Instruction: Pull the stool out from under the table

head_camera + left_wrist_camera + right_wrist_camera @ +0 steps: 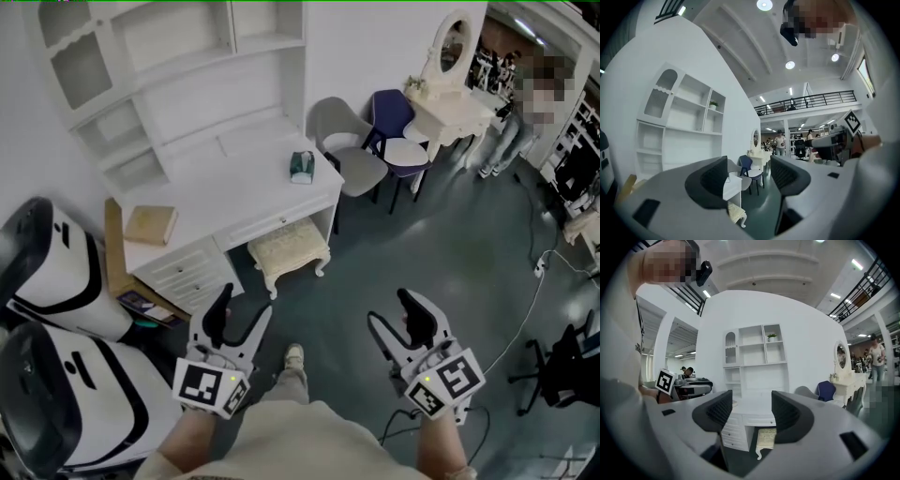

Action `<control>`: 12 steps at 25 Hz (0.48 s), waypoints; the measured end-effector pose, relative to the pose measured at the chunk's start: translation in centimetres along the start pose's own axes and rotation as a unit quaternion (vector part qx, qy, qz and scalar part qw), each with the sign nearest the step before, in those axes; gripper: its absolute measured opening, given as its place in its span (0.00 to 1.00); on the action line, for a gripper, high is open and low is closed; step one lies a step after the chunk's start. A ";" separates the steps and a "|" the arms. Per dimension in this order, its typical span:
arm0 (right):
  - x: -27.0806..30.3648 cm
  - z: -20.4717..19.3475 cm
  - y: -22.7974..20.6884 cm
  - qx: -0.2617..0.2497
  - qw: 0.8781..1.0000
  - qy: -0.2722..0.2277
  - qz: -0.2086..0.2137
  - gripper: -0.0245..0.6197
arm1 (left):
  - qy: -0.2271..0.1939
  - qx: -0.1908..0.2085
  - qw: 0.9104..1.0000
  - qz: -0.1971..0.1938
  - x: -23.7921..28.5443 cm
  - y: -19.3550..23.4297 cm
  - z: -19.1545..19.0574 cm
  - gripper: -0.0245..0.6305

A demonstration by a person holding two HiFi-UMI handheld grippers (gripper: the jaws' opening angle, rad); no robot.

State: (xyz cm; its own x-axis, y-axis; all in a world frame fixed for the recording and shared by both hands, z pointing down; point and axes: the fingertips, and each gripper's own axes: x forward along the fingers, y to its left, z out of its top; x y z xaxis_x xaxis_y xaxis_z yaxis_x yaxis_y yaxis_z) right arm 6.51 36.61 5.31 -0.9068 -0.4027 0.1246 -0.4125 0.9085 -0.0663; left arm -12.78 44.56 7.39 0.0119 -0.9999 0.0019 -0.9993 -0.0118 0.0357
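Stool [289,249] half under desk [253,178] front edge. Left gripper [246,302], right gripper [387,307] spread, empty (well short of it). Best: clamp seat rim both sides, drag straight out.

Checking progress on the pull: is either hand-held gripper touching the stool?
Apart. Head view shows left hand-held gripper and right hand-held gripper well short of the stool.

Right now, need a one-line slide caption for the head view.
Cream stool partly under the white table; left hand-held gripper and right hand-held gripper open, empty, not touching it.
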 end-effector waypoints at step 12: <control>17.8 -2.6 -7.6 0.030 0.996 0.079 0.029 0.47 | 0.083 -0.048 0.995 0.022 11.8 11.9 -4.8 0.48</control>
State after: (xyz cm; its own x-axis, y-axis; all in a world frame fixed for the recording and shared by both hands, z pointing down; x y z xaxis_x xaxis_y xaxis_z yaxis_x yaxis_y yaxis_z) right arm -6.26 22.82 10.64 -0.9066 -0.3220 0.2726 -0.3677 0.9199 -0.1364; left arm -24.32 32.59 12.68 -0.0180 -0.9851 0.1709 -0.9911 0.0402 0.1270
